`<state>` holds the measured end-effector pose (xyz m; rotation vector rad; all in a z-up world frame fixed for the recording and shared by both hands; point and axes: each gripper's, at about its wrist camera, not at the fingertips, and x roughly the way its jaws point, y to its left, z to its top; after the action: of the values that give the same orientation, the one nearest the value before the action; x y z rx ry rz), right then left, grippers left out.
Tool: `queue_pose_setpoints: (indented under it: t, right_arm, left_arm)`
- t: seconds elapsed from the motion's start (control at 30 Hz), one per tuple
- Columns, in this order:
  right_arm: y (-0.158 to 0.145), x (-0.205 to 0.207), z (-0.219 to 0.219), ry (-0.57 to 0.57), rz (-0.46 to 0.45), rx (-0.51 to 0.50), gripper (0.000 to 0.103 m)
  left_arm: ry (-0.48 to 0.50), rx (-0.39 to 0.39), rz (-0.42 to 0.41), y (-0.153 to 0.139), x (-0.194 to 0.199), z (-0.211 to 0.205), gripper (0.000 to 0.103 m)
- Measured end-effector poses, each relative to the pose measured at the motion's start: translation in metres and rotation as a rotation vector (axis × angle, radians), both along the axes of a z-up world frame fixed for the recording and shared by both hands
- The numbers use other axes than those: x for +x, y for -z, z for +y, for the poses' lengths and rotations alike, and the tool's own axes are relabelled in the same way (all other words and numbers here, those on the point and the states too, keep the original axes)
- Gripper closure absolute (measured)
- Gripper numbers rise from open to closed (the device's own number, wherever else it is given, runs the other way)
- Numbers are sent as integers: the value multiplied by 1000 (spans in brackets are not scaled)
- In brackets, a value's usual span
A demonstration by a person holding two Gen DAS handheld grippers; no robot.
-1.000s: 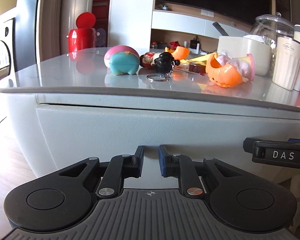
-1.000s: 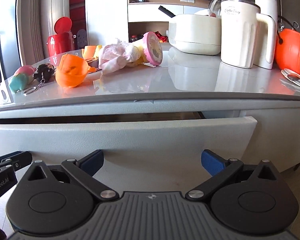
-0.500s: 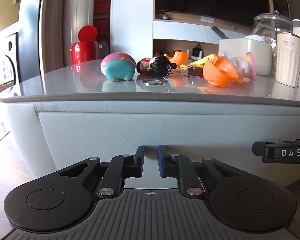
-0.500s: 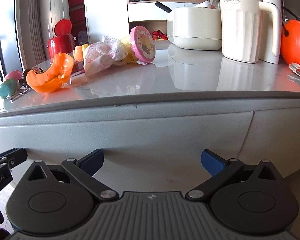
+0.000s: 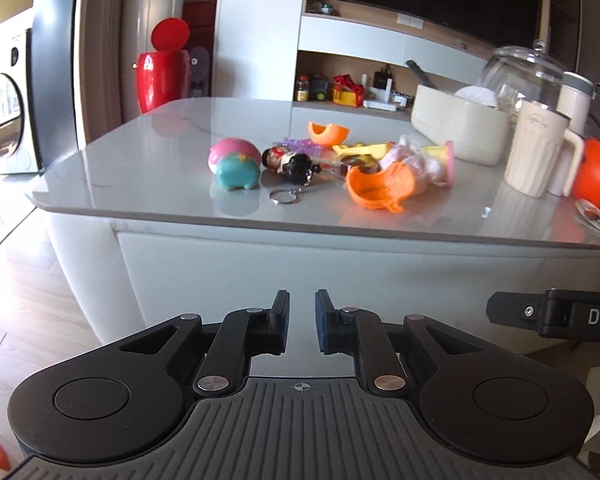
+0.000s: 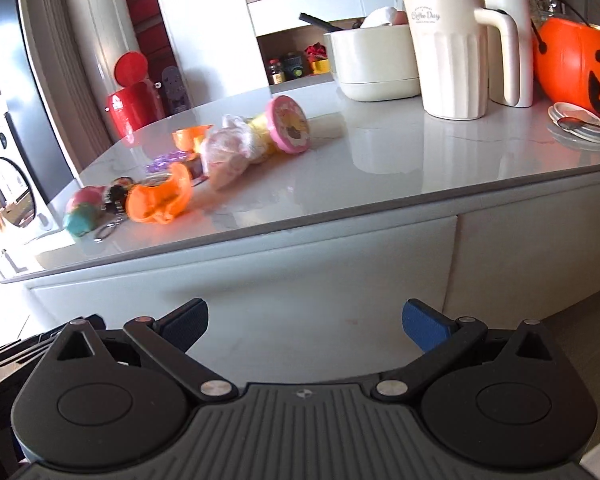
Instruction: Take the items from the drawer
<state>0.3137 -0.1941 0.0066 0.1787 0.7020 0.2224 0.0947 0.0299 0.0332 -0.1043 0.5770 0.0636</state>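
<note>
The pale drawer front point(image 5: 340, 264) sits flush under the grey tabletop point(image 5: 140, 152), closed. Toys lie on the top: a teal-and-pink squishy point(image 5: 236, 166), a black figure keychain point(image 5: 296, 166), an orange shell point(image 5: 376, 188) and a pink disc point(image 6: 290, 124) beside a plastic-wrapped bundle point(image 6: 230, 150). My left gripper point(image 5: 302, 308) hangs before the drawer front, its fingers nearly together and holding nothing. Facing the drawer front point(image 6: 260, 276), my right gripper point(image 6: 304, 320) stands wide open and empty. It also shows at the right edge of the left wrist view.
A cream mug point(image 6: 452, 52), a white bowl point(image 6: 372, 60) and an orange pumpkin bucket point(image 6: 576, 64) stand at the back right of the top. A small dish with a spoon point(image 6: 578, 122) lies near the edge. A red bin point(image 5: 162, 76) stands behind, and wooden floor point(image 5: 28, 280) lies left.
One second ago the drawer stood slightly open; it is now flush. Both grippers have since risen and drawn back, so the tabletop shows from above. Finger spacing is unchanged.
</note>
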Motion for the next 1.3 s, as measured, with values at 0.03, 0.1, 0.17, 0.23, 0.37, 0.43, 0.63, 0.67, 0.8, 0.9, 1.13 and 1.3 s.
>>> queue_pose_setpoints:
  t: [0.03,0.1,0.17,0.23,0.37,0.43,0.63,0.67,0.8,0.9,1.13,1.3]
  right_arm:
    - [-8,-11,-1,-21,21,3,0]
    - [-20,-37,-5,-57,32,12,0]
    - [-23,-71,-8,-67,-37,-9,0]
    - [-9,-96,-4,-56,-112,-97,0]
    - [12,-104,18,-69,-117,-278,0]
    - [6,-105,16,-57,-148,-231,0]
    - [24,-99,21,-94,-76,-256,0]
    - [24,-101,21,-84,-78,-244,0]
    - [27,-101,21,-83,-72,-238,0]
    - [27,-102,22,-89,-78,-240,0]
    - [28,-99,17,-66,-56,-213,0]
    - [28,-99,17,-71,-59,-214,0]
  left_arm:
    - [13,0,-12,-7,-16,-2,88]
    - [20,8,-36,-10,-45,-5,88]
    - [20,24,-34,1,-65,-11,88]
    - [24,24,9,17,-70,-16,88]
    - [58,80,44,30,-68,-31,88]
    - [77,76,42,32,-70,-34,88]
    - [74,40,55,37,-68,-30,88]
    - [73,37,53,37,-69,-30,88]
    - [83,37,49,36,-69,-31,88]
    - [89,39,44,36,-69,-32,88]
    - [88,37,43,36,-70,-31,88]
    - [88,37,43,36,-70,-31,88]
